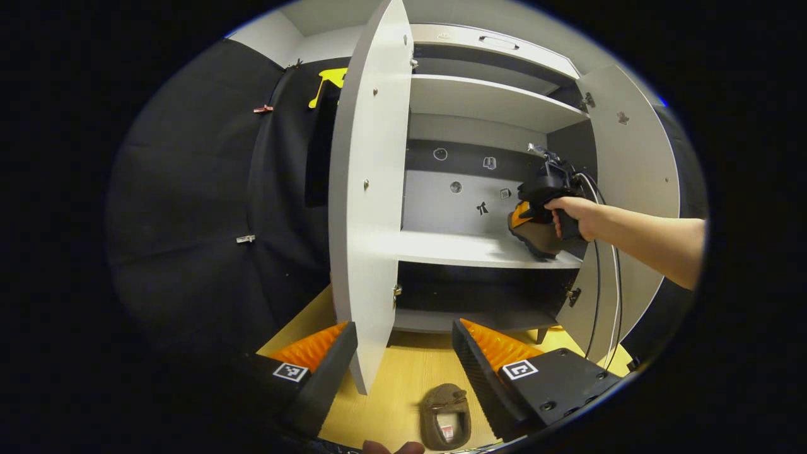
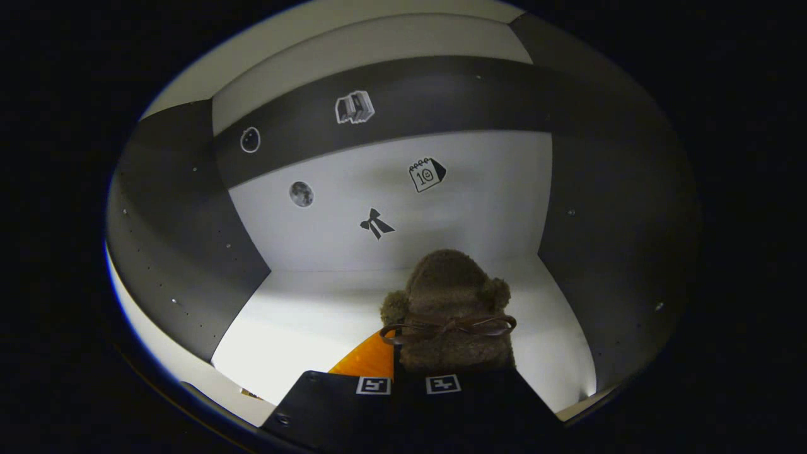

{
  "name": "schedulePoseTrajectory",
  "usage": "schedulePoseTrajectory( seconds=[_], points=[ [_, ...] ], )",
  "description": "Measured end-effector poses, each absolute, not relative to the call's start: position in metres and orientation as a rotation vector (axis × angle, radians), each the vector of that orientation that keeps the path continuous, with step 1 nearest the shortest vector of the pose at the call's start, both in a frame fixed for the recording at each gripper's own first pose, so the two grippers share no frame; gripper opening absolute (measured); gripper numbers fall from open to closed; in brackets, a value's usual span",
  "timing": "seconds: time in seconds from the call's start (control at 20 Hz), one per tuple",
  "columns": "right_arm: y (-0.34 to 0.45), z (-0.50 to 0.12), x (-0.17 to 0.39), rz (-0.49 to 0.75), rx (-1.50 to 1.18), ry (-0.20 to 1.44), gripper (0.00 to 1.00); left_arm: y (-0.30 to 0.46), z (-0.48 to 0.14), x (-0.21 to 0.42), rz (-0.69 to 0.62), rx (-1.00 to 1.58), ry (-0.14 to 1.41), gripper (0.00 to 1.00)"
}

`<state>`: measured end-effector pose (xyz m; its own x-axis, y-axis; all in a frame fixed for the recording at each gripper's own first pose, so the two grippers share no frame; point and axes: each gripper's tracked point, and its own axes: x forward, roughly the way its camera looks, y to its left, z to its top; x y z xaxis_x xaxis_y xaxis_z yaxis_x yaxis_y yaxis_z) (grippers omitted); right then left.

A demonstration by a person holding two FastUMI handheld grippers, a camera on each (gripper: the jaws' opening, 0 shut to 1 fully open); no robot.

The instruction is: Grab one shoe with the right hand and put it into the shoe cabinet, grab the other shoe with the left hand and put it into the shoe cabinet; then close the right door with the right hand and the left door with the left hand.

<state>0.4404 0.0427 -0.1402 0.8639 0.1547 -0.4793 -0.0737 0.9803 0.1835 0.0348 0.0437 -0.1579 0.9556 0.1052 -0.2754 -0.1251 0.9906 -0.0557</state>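
Right gripper view: looks straight into the shoe cabinet, middle shelf spread ahead of the right tool. Clamped on the fuzzy brown shoe at the heel end, toe pointing away toward the back wall, so the shoe goes in nose first. Whether the sole already touches the shelf cannot be told from here.

Left gripper view: shows the same act from farther off, a hand carrying that tool just past the shelf's front edge at the far right, shoe tilted, sole low over the board. Probably the setting-down step of the first shoe; letting go not yet done.

Left tool held apart, nothing between the fingers, waiting low over the wooden floor. Second shoe lying directly below and slightly ahead, opening up, well placed for a straight downward reach. Left door standing edge-on just ahead, between the fingers' line of sight; right door swung wide beyond the arm. Both left open to keep the shelf reachable, closing judged last.
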Motion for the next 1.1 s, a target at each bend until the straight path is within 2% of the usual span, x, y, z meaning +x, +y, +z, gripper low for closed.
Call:
schedulePoseTrajectory(
  seconds=[0.25,0.45,0.55,0.6,0.65,0.7,0.75,0.8,0.9,0.95,1.1],
  points=[
    [0.045,-0.157,0.45,0.107,0.14,0.533,0.07,0.038,-0.162,0.036,0.122,-0.061,0.288,0.95],
    [0.047,-0.154,0.444,0.113,0.149,0.524,0.15,0.029,-0.162,0.038,0.095,-0.078,0.287,0.95],
    [0.053,-0.15,0.438,0.135,0.15,0.508,0.37,0.026,-0.159,0.037,0.078,-0.07,0.276,0.95],
    [0.055,-0.148,0.432,0.147,0.136,0.501,0.39,0.025,-0.159,0.037,0.072,-0.062,0.272,0.95],
    [0.057,-0.144,0.426,0.155,0.125,0.491,0.49,0.024,-0.159,0.038,0.067,-0.053,0.271,0.95],
    [0.059,-0.14,0.421,0.163,0.124,0.481,0.53,0.023,-0.159,0.037,0.062,-0.048,0.269,0.95],
    [0.062,-0.136,0.415,0.17,0.128,0.472,0.67,0.023,-0.158,0.035,0.058,-0.046,0.266,0.95],
    [0.063,-0.131,0.41,0.171,0.131,0.457,0.7,0.023,-0.158,0.035,0.053,-0.045,0.263,0.95],
    [0.058,-0.123,0.399,0.148,0.108,0.435,0.95,0.024,-0.159,0.031,0.046,-0.04,0.262,0.95],
    [0.057,-0.122,0.394,0.139,0.102,0.425,1.0,0.024,-0.16,0.03,0.044,-0.037,0.263,0.95],
    [0.054,-0.106,0.369,0.143,0.117,0.375,0.98,0.024,-0.162,0.025,0.035,-0.019,0.263,0.95]
  ],
)
